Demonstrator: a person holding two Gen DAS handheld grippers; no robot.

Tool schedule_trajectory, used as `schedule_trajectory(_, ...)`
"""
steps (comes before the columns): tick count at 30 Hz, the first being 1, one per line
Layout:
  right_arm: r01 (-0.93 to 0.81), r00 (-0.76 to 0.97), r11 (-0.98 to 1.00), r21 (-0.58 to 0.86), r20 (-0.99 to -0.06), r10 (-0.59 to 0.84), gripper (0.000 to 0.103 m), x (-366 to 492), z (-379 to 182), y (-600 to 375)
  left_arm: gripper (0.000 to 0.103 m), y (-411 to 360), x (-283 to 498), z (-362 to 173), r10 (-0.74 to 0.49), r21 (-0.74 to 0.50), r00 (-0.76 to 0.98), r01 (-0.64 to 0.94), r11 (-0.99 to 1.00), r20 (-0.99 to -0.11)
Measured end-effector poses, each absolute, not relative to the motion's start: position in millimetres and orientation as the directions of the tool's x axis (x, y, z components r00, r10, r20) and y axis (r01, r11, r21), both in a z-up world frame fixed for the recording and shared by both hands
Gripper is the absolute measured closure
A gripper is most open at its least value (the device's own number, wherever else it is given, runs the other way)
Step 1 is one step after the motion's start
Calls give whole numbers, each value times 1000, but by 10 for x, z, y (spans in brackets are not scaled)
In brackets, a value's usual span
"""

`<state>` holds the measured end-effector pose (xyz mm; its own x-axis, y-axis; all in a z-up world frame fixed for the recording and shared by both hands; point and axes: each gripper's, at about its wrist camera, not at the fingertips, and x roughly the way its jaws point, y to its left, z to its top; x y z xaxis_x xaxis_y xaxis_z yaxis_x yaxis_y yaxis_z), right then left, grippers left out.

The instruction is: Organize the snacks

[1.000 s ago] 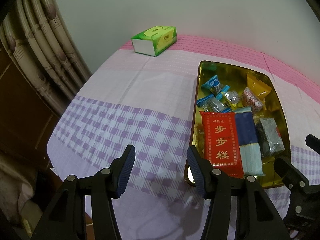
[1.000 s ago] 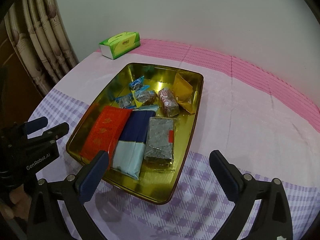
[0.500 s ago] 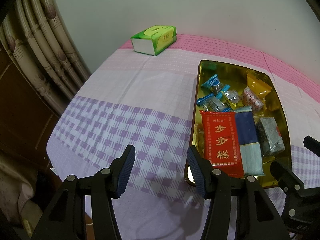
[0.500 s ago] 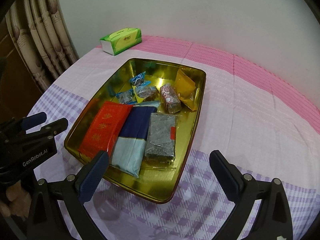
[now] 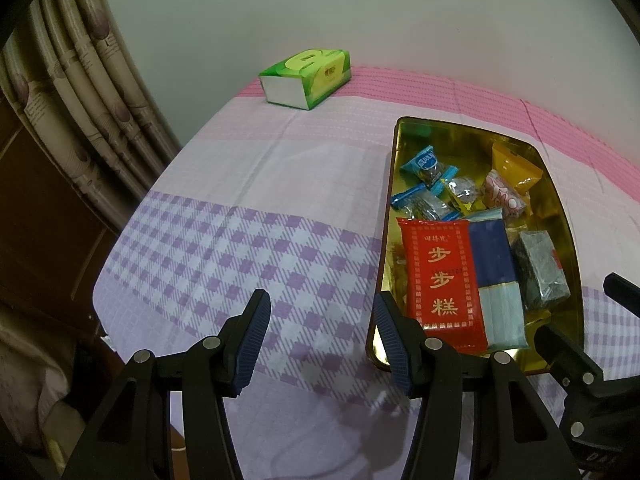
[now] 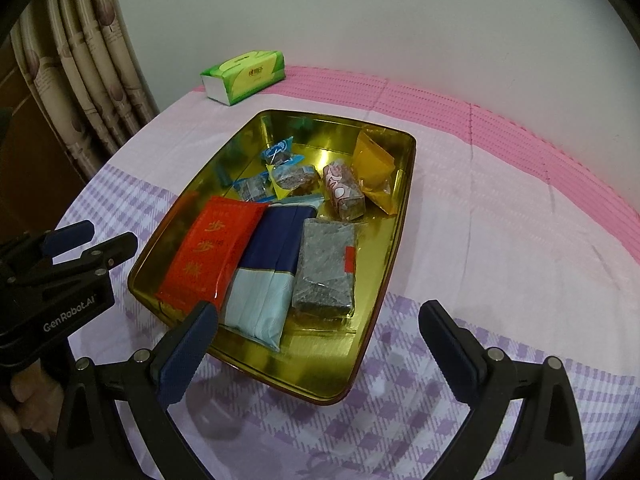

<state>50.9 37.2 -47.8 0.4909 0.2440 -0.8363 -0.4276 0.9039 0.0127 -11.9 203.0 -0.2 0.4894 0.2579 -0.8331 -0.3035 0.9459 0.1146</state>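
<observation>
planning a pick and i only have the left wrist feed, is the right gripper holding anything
Observer: No. The right gripper is open with nothing between its pads, and it hovers by the near edge of the gold tray.
Operator: any snacks on the cloth right of the tray
Observer: None. Only bare tablecloth shows on that side.
Operator: whats at the trays far right corner
Observer: A yellow packet leans against the right wall there.

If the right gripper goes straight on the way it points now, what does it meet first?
Most likely the near end of the gold tray, then the grey foil pack inside it. The right gripper is open and empty; depth is uncertain.
</observation>
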Motion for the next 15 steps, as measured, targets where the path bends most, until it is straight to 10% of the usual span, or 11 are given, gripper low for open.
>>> schedule_trajectory(15,-433,484,901,15,-840,246,3,507,-492,381,48,2024,-115,-12,256,115,487,-302,946,-835)
